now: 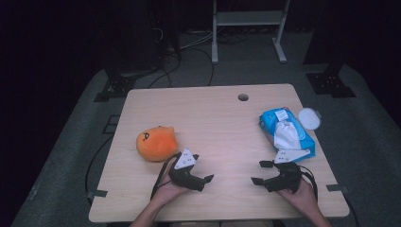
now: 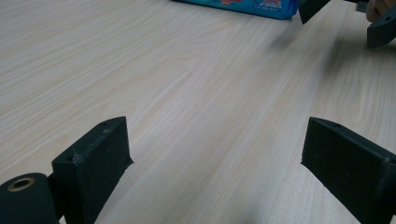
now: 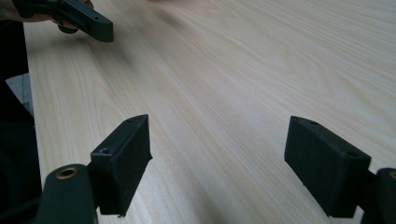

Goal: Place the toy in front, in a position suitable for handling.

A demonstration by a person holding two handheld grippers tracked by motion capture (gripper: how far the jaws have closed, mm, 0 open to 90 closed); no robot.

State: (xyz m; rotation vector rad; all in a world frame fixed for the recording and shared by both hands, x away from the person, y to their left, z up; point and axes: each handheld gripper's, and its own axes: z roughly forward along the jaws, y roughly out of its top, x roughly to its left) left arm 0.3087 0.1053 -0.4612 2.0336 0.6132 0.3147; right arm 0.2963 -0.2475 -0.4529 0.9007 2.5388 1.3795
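Right now both claws stand wide and empty: left claw (image 1: 201, 171) just beside the orange plush toy (image 1: 156, 143), right claw (image 1: 259, 172) near the blue wipes pack (image 1: 285, 133), all on the counter (image 1: 222, 118). Likely pre-grasp; next, reach and close.

Light wood table (image 1: 222, 123) w/ round hole (image 1: 243, 97) nr far edge. White round lid (image 1: 309, 118) at rt edge. Tape bits (image 1: 97, 193) on front corners. Grey floor (image 1: 373, 142); black cables (image 1: 189, 52), white metal frame (image 1: 248, 19) behind, black stand bases (image 1: 330, 84) both sides.
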